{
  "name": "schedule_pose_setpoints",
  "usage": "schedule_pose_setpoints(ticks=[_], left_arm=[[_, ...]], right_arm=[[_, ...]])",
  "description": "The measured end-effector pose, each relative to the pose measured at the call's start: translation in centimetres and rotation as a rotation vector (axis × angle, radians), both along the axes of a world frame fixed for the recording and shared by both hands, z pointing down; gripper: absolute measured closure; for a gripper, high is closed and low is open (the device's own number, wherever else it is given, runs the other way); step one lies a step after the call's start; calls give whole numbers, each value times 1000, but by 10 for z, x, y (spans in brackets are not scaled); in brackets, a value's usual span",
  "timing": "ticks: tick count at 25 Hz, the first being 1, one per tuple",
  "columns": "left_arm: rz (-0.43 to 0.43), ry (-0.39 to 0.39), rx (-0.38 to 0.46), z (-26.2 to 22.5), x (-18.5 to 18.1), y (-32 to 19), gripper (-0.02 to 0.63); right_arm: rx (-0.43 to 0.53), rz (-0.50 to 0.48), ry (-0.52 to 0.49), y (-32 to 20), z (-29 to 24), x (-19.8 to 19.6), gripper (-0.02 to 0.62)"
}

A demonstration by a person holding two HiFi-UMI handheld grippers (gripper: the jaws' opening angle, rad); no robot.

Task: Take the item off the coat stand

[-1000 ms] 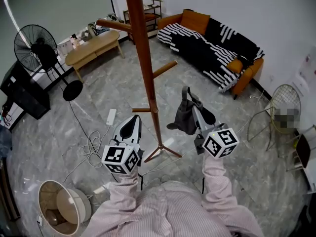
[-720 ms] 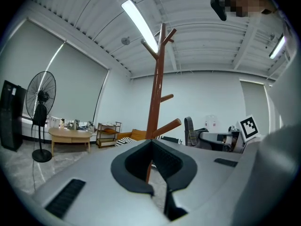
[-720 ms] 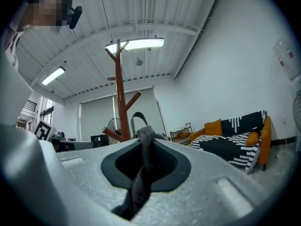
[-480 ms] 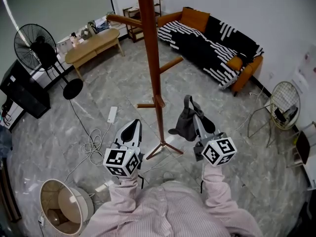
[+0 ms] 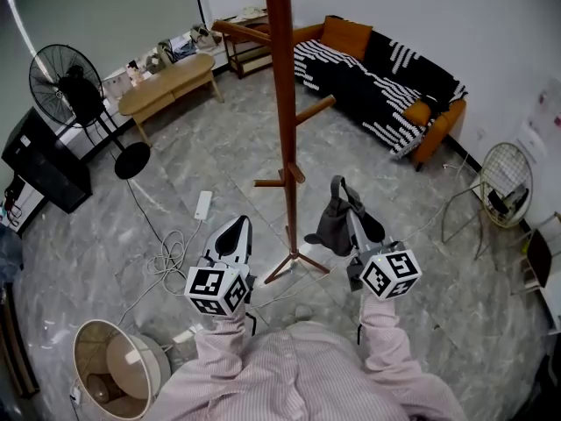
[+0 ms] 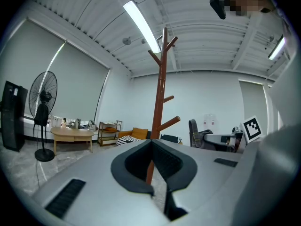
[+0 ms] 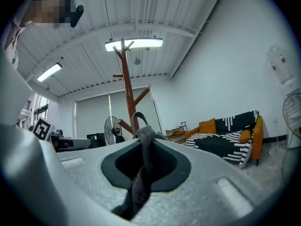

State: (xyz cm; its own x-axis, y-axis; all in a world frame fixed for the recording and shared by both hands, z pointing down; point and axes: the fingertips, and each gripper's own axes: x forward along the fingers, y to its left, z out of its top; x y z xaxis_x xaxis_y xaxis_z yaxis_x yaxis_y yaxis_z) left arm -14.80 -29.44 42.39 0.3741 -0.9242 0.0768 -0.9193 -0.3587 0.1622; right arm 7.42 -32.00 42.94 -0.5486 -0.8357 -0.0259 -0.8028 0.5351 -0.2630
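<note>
The brown wooden coat stand [image 5: 282, 103] rises from the floor in front of me, its pegs bare. A grey bag [image 5: 330, 224] with a dark strap hangs clear of the stand, to the right of its pole. My right gripper [image 5: 347, 202] is shut on the bag's strap [image 7: 142, 150], which runs between its jaws in the right gripper view. My left gripper [image 5: 234, 228] is held level, left of the stand's feet, shut with nothing in it. In the left gripper view the stand [image 6: 161, 93] shows straight beyond the jaws.
A standing fan [image 5: 66, 86], a black box [image 5: 44, 160] and a wooden coffee table [image 5: 166, 82] are at the left. A striped sofa [image 5: 386, 86] lines the far wall. A wire chair [image 5: 504, 182] is at the right, a round bin [image 5: 114, 367] near left, a power strip [image 5: 202, 204] on the floor.
Both grippers have drawn back and slightly down from the stand, the right one carrying the bag along. The view has shifted, so the stand's pole now sits further right.
</note>
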Motion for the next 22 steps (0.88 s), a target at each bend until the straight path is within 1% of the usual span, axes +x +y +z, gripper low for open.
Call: schedule_pose_setpoints(ticks=[22], left_arm=[[-5,7,10,-5,-28,2,604]], right_arm=[[6,69,19,6,-7,-2,566]])
